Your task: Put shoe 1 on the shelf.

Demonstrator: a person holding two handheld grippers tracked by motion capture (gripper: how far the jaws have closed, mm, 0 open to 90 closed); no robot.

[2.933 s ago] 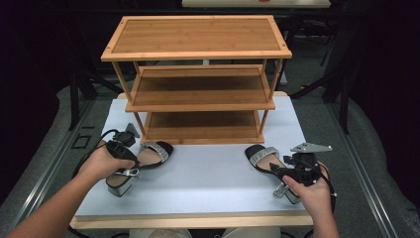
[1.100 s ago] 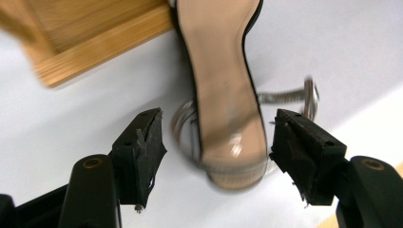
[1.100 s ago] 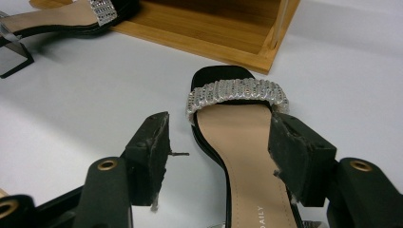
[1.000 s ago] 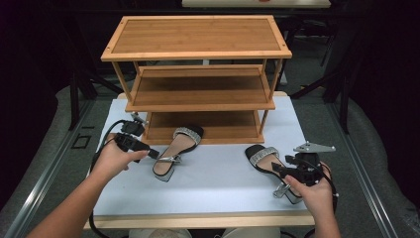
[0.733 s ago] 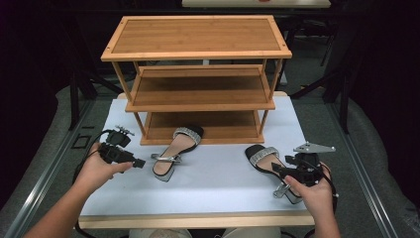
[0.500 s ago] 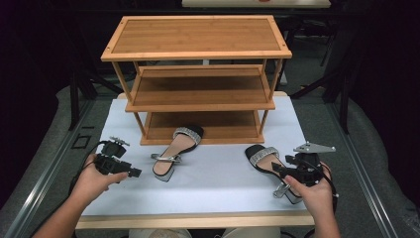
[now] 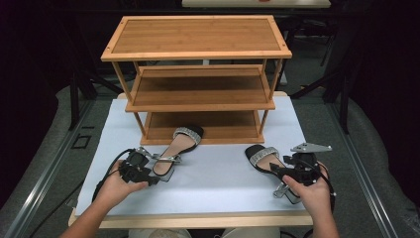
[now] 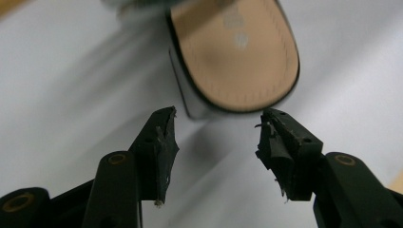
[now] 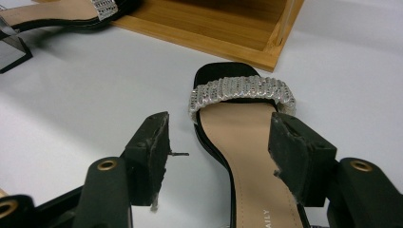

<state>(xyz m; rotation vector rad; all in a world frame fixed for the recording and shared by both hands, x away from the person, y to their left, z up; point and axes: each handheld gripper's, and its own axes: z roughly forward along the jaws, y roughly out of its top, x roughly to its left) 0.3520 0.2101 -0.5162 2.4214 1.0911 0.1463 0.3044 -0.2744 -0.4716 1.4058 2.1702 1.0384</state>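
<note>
A black sandal with a sparkly strap lies with its toe on the rack's bottom shelf and its heel on the white sheet. My left gripper is at that heel. In the left gripper view the left gripper is open, and the blurred heel end sits just beyond its tips. The matching sandal lies flat on the sheet at the right. My right gripper is open astride this sandal's footbed, the left jaw clear of its edge.
The three-tier wooden rack stands at the back of the white-covered table; its top and middle boards are bare. Dark floor and metal stands surround the table. The other sandal lies beyond the right gripper.
The left gripper carried its sandal to the bottom shelf, let go and drew back left. It has now moved right again to the heel. The right gripper and its sandal stayed put.
</note>
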